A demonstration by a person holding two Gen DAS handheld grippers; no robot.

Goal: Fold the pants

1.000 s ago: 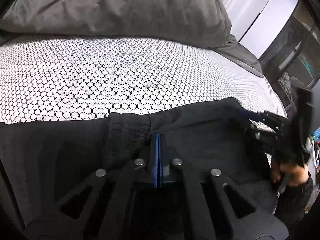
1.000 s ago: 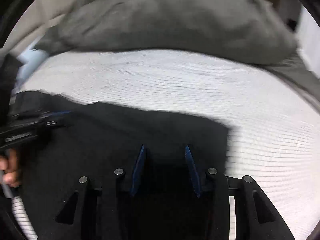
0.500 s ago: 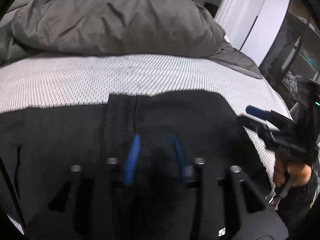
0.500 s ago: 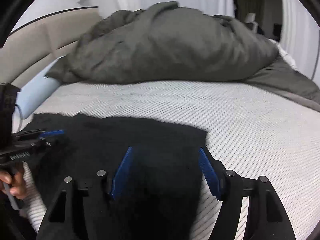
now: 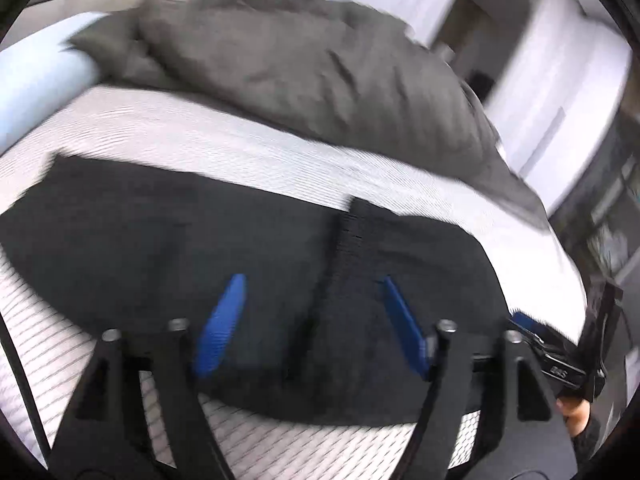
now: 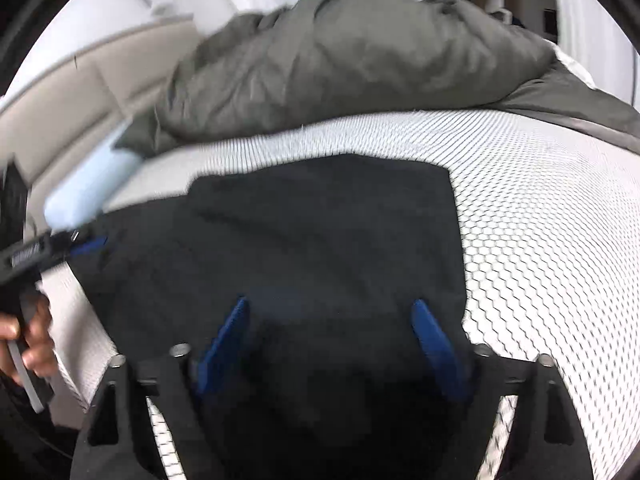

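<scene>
- Left gripper (image 5: 310, 320): jaws spread wide, blue pads (image 5: 220, 324) apart, nothing between them; it hung above the pants without touching.
- Right gripper (image 6: 330, 344): jaws likewise spread wide, blue pads (image 6: 436, 344) well apart, holding nothing; positioned over the near edge of the garment.
- Pants (image 5: 248, 264): black, lay flat on the mattress cover, folded into a broad dark slab. A ribbed band (image 5: 352, 236) ran across the fabric just ahead of the left jaws. In the right wrist view the far right corner of the pants (image 6: 440, 172) looked squared off.
- Mattress cover (image 6: 540, 220): white with a dark honeycomb print, exposed around the pants on the far and right sides.
- Grey duvet (image 5: 304, 64): bunched in a heap beyond the pants, at the head of the bed.
- Pale blue pillow (image 5: 36, 80): at far left, partly under the duvet.
- Beige headboard (image 6: 60, 120): behind the pillow.
- Left wrist view heavily motion-blurred; fine detail unreadable.
</scene>
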